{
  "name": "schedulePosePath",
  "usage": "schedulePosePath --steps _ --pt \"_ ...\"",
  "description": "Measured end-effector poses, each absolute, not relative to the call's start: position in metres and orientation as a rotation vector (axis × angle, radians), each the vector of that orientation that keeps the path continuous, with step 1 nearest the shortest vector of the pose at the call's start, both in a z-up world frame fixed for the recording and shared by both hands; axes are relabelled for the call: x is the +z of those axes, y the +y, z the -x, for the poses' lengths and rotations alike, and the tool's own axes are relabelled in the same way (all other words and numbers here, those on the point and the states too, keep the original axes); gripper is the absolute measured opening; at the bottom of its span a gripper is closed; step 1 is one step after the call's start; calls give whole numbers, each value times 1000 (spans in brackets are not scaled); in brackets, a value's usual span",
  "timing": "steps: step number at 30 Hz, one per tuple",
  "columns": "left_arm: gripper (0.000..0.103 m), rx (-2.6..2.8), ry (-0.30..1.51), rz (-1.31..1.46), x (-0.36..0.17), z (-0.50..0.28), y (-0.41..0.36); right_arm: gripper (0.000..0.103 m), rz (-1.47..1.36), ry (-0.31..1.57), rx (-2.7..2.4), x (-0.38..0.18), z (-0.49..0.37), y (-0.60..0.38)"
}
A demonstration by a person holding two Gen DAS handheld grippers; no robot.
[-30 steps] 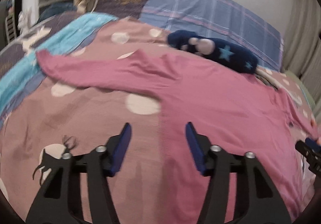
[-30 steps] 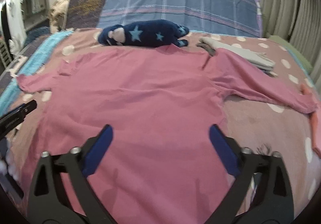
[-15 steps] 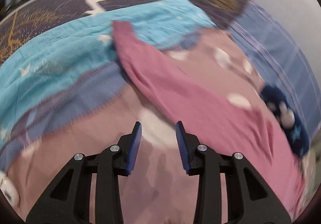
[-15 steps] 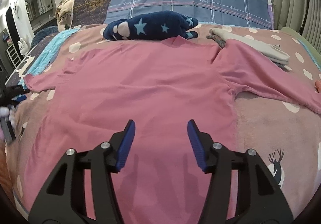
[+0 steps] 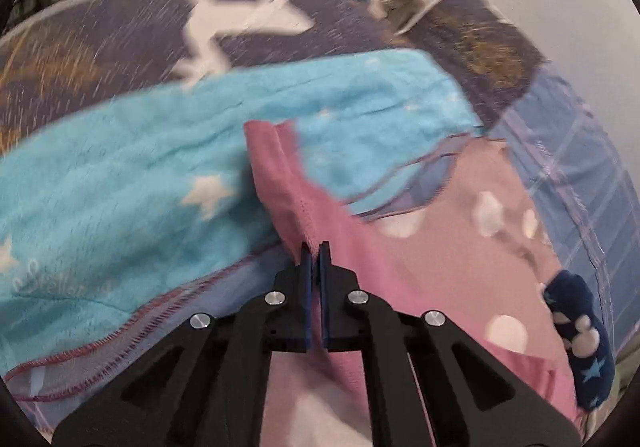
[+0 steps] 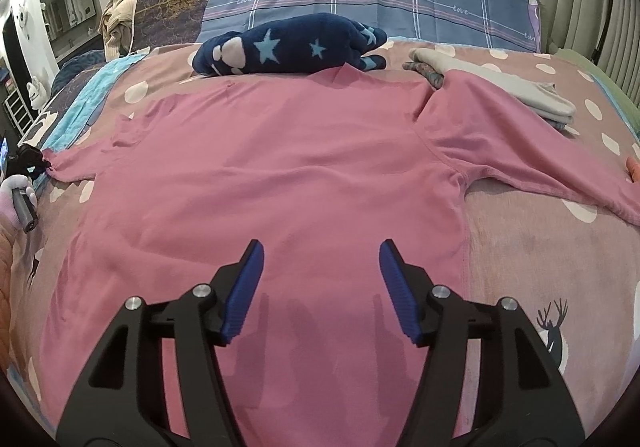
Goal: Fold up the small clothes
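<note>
Swinging out to the sleeve (image 5: 280, 183), our left gripper (image 5: 315, 247) has just clamped its fingers on it; pink shirt (image 6: 280, 175) lies flat on the bed (image 6: 540, 247) — right gripper (image 6: 320, 267) hovers, fingers apart. Next, we fold the sleeve inward.

The pink shirt (image 6: 280, 175) is soft matt cloth, the turquoise blanket (image 5: 120, 151) fuzzy fleece, each gripper (image 6: 320, 287) matt black plastic.

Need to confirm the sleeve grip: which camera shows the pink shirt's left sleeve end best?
Left wrist view: the sleeve end runs into the shut left gripper, pinched. Right wrist view shows it only small at the frame's left edge.
</note>
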State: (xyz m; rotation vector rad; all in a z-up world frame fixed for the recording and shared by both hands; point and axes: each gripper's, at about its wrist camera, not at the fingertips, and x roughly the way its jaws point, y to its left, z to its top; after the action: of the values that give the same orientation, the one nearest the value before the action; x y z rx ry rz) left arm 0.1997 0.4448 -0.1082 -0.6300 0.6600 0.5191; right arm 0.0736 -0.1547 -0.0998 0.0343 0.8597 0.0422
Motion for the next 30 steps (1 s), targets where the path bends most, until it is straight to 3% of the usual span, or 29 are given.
schedulePosePath --steps 4,8,12,13,14,16,17,23,25,28,30 --pt "2 287 580 473 -52 -203 371 62 -44 866 38 -104 -75 -160" --pt "3 -35 536 271 -5 -196 249 62 -90 869 44 -105 -75 -166" --pt "3 -270 572 155 -8 -189 147 62 -93 865 43 -105 -70 -170" --pt "7 -316 589 134 -13 -186 126 62 -98 867 38 -105 -69 -173" --pt "21 -363 619 103 -23 -183 100 62 -104 870 34 -106 -68 -175" --pt "38 -399 647 56 -39 -173 74 62 -122 875 25 -106 -66 -183" --pt "41 -413 658 20 -49 -165 62 62 -129 876 21 -105 -66 -187" --pt "60 -308 658 -85 -72 -141 83 62 -155 905 54 -103 -74 -200" --pt "62 -249 664 -115 -78 -136 102 62 -194 922 110 -102 -85 -200" --pt "62 -152 690 -152 -89 -141 123 49 -227 932 215 -97 -110 -187" --pt "62 -70 713 -166 -97 -146 139 47 -221 935 290 -94 -130 -173"
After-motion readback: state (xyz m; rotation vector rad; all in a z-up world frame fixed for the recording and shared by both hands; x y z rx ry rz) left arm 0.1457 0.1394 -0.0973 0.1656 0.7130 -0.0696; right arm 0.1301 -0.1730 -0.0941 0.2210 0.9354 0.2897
